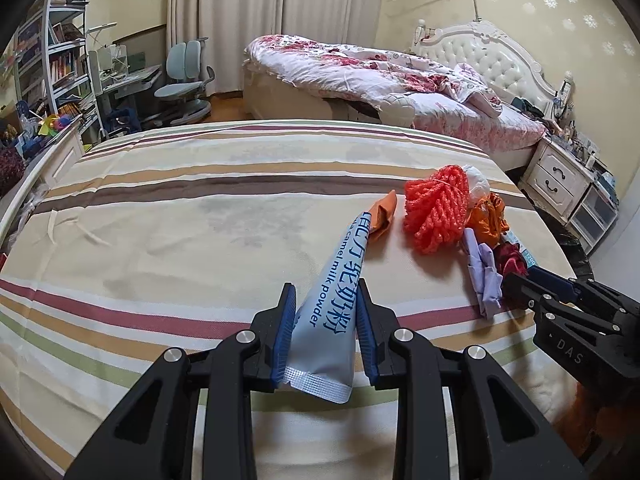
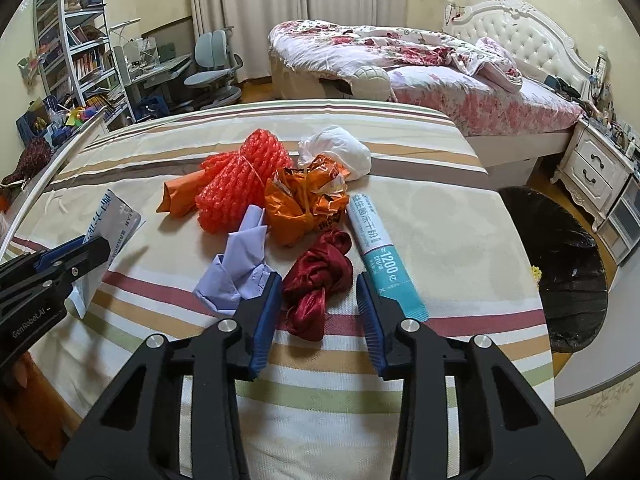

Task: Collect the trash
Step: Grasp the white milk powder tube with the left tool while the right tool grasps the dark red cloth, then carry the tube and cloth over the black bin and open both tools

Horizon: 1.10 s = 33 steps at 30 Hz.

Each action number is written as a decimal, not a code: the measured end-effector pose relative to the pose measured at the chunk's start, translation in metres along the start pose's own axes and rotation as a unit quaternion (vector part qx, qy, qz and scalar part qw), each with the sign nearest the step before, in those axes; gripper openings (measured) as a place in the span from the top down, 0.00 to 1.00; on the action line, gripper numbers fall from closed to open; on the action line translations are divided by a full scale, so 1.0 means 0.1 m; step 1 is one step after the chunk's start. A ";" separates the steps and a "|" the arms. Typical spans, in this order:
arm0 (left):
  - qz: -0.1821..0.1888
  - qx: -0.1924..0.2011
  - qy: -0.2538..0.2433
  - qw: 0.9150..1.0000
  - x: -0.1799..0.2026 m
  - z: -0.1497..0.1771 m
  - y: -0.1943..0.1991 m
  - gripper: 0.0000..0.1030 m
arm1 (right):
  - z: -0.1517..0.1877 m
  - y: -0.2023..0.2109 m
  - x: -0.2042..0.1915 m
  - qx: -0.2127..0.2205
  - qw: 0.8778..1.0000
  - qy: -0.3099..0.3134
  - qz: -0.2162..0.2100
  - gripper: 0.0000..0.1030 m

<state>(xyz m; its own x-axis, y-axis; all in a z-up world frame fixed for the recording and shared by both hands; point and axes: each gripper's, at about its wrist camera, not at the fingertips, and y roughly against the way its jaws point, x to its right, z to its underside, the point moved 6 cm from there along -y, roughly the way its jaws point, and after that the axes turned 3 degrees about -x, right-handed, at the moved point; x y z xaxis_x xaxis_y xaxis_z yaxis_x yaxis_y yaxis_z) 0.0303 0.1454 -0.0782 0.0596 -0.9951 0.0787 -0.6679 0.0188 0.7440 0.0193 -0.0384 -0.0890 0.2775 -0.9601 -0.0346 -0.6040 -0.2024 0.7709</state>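
Note:
My left gripper is shut on a pale blue milk powder sachet, which stands up between the blue pads above the striped tablecloth. My right gripper has its pads on either side of a dark red ribbon bundle lying on the cloth, and they close on it. Around the bundle lie a crumpled lilac paper, an orange wrapper, a red-orange foam net, a white bag and a teal sachet. The left gripper shows at the left edge of the right wrist view.
A black trash bag gapes open on the floor just past the table's right edge. Behind the table are a bed with a floral quilt, a nightstand, and a desk chair with bookshelves to the left.

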 end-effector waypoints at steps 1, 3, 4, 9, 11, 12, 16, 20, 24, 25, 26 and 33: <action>-0.002 0.001 -0.001 1.000 -0.01 0.00 0.00 0.71 | 0.00 0.00 0.00 -0.002 1.000 0.000 -0.002 0.73; -0.002 0.001 0.000 1.000 -0.01 0.01 0.00 0.71 | 0.01 -0.01 -0.02 -0.005 1.000 0.000 -0.008 0.80; 0.000 0.000 0.002 1.000 -0.01 0.01 0.00 0.71 | 0.01 -0.01 -0.02 -0.005 1.000 0.000 -0.009 0.81; 0.006 0.004 0.004 1.000 0.02 0.01 0.02 0.71 | 0.04 0.06 -0.04 0.004 1.000 0.005 -0.007 0.83; 0.009 0.008 0.005 1.000 0.05 0.00 0.04 0.71 | 0.06 0.09 -0.04 0.008 1.000 0.005 -0.009 0.83; 0.011 0.010 0.006 1.000 0.06 0.00 0.05 0.71 | 0.06 0.12 -0.03 0.010 1.000 0.004 -0.010 0.83; 0.023 0.014 0.008 1.000 0.17 -0.02 0.09 0.71 | 0.06 0.24 0.05 0.022 1.000 -0.004 -0.010 0.83; 0.036 0.019 -0.001 0.999 0.34 -0.06 0.11 0.71 | 0.04 0.36 0.21 0.035 0.999 -0.014 -0.004 0.83; 0.056 0.025 -0.012 0.998 0.57 -0.12 0.12 0.71 | 0.01 0.50 0.45 0.053 0.998 -0.030 0.012 0.83; 0.061 0.027 -0.016 0.998 0.64 -0.15 0.12 0.71 | -0.01 0.53 0.52 0.058 0.998 -0.033 0.017 0.83; 0.064 0.029 -0.021 0.997 0.70 -0.17 0.12 0.71 | -0.02 0.57 0.61 0.064 0.997 -0.037 0.023 0.83; 0.097 0.046 -0.050 0.993 1.21 -0.36 0.06 0.71 | -0.13 0.69 1.15 0.085 0.992 -0.069 0.056 0.83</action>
<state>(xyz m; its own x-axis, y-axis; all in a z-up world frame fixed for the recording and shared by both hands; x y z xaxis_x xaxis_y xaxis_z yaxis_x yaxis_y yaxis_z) 0.0603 0.0282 -0.0400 -0.1478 -0.9785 0.1437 -0.7245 0.2060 0.6577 0.0189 -0.1600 -0.0311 0.1032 -0.9933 -0.0516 -0.7462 -0.1116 0.6563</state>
